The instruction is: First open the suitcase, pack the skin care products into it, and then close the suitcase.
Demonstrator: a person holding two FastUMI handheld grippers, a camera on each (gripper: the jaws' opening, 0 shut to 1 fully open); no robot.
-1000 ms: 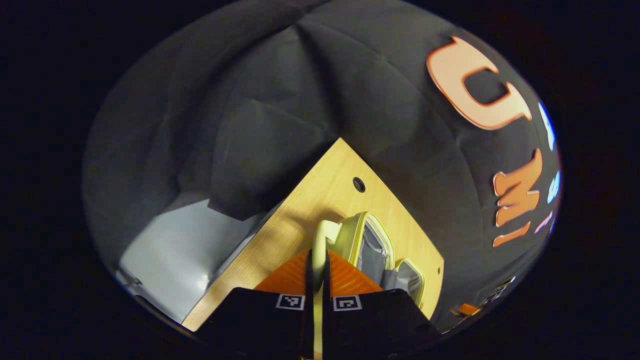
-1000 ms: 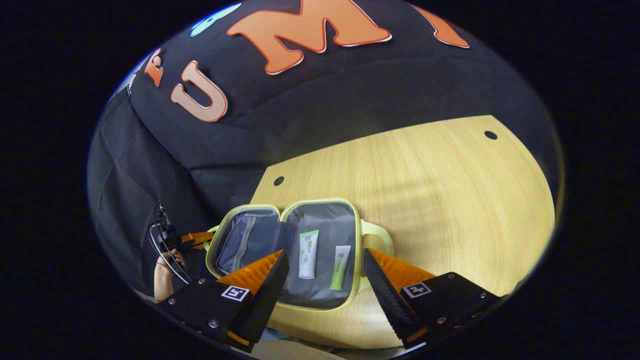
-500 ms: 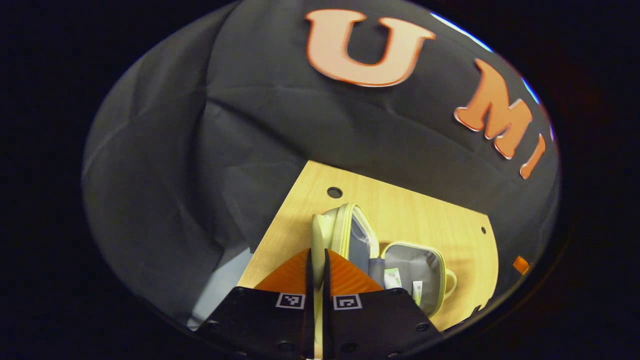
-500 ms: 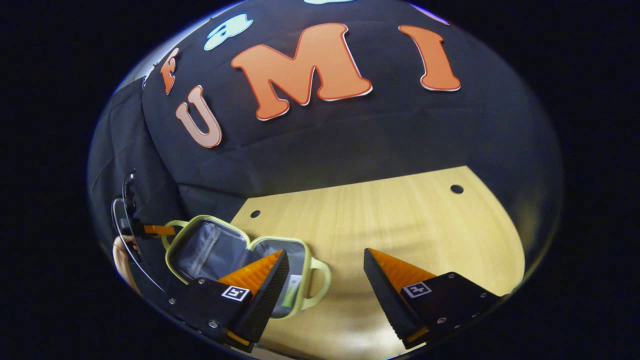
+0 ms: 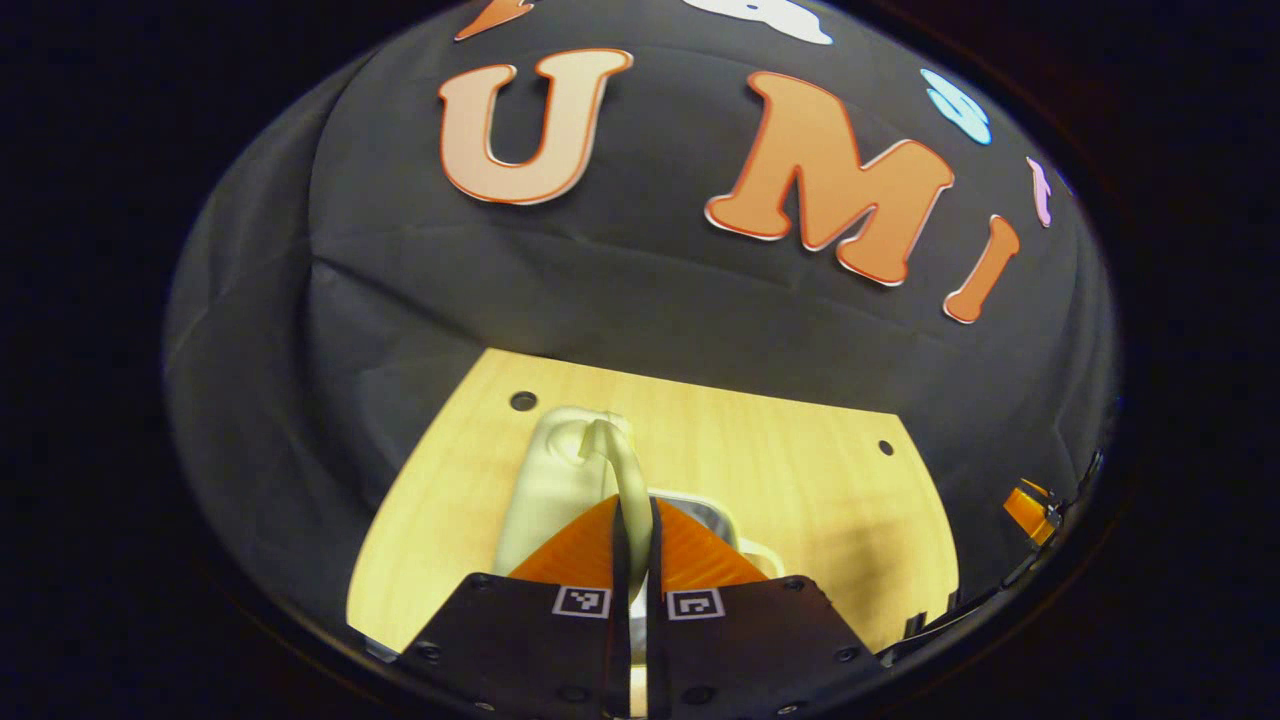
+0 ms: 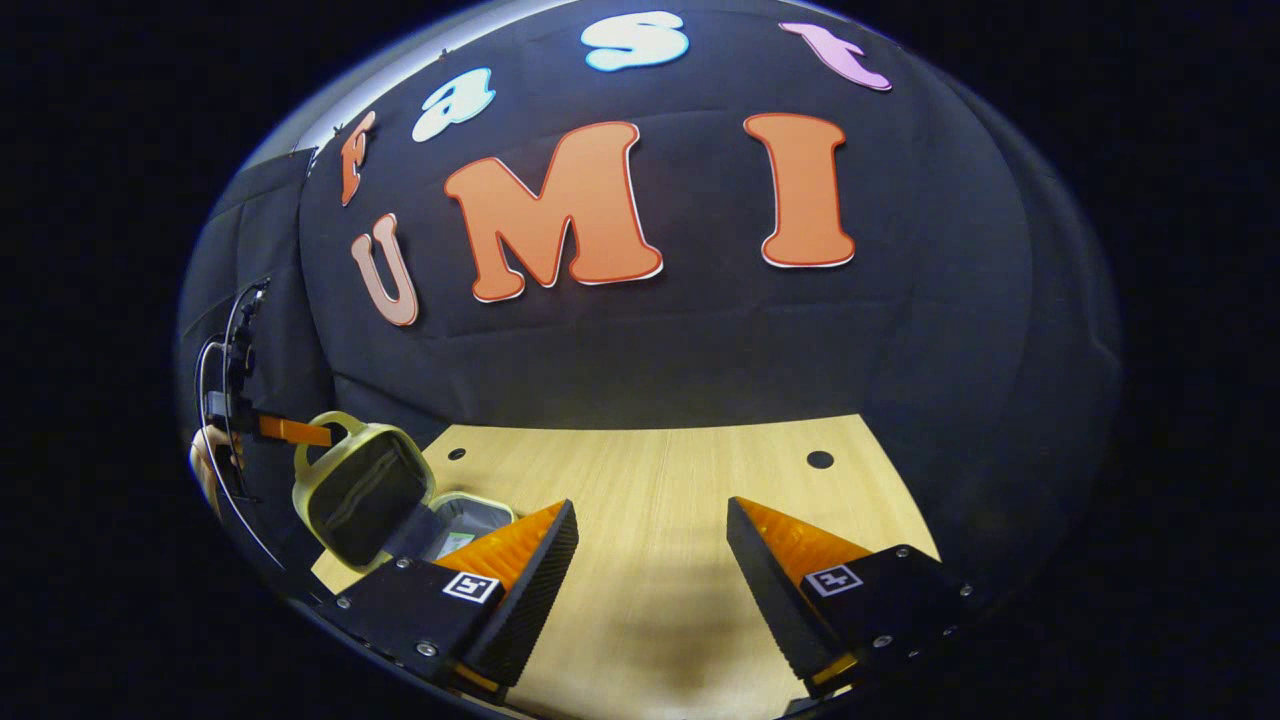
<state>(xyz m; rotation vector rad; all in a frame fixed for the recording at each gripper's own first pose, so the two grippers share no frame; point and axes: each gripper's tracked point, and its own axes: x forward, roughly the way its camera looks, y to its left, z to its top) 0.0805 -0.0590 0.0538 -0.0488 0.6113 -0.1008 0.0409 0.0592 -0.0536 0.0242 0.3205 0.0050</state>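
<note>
Ribbed orange jaws pinching soft yellow-green handle (image 5: pixel 622 470); suitcase (image 6: pixel 362 490) lid half-raised.

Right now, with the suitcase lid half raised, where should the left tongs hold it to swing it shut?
Keep to the lid's loop handle, where the left tongs are clamped from the outer side, away from the hinge. The handle stands proud of the lid, far from the hinge, so it probably gives the most leverage. The right tongs hang open over the table.

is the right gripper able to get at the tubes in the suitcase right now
Probably not easily: the lid, held up by its handle in the left gripper, is half swung over the base. The right gripper is open, off over bare table.
</note>
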